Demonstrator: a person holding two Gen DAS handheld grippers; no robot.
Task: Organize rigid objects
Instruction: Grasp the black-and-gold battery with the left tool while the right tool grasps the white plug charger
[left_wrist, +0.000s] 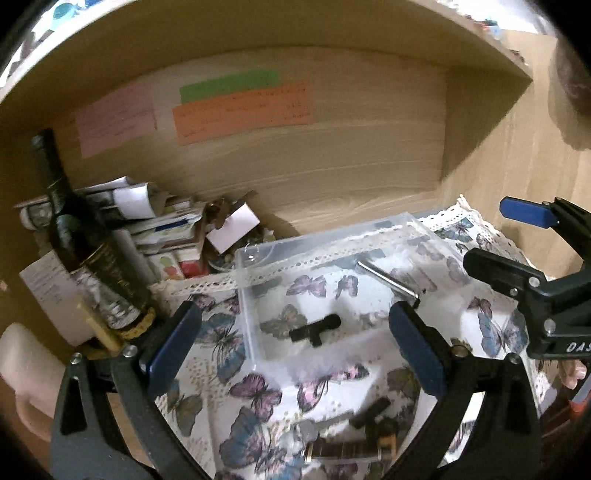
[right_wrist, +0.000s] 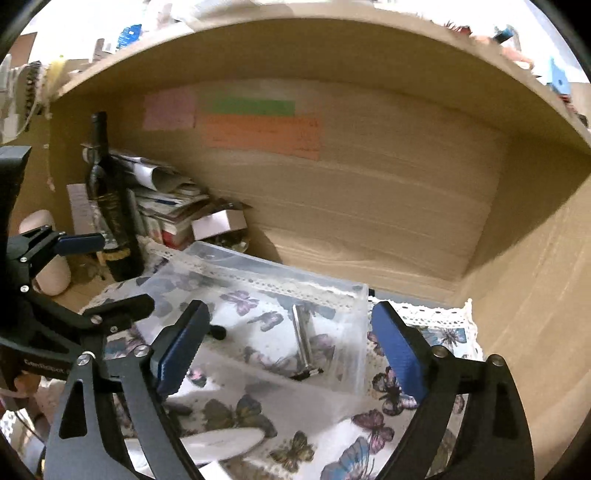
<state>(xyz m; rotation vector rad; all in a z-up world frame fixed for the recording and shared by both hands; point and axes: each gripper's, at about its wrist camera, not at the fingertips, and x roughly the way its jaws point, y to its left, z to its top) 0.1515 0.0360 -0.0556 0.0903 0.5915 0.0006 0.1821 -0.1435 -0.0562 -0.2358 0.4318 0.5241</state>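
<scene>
A clear plastic box (left_wrist: 255, 258) stands on a butterfly-print cloth (left_wrist: 258, 398); it also shows in the right wrist view (right_wrist: 354, 295). Inside lie a black T-shaped part (left_wrist: 314, 330) and a silver metal rod (left_wrist: 388, 278), the rod also in the right wrist view (right_wrist: 301, 338). My left gripper (left_wrist: 295, 354) is open and empty, just in front of the box. My right gripper (right_wrist: 288, 354) is open and empty over the box's near side; it shows at the right of the left wrist view (left_wrist: 509, 240). More small dark and brass parts (left_wrist: 369, 432) lie on the cloth near me.
All sits in a wooden shelf compartment with coloured notes (left_wrist: 243, 110) on the back wall. A dark wine bottle (left_wrist: 92, 254) and a pile of papers and boxes (left_wrist: 166, 225) stand at the left. A white oval object (right_wrist: 221, 443) lies on the cloth.
</scene>
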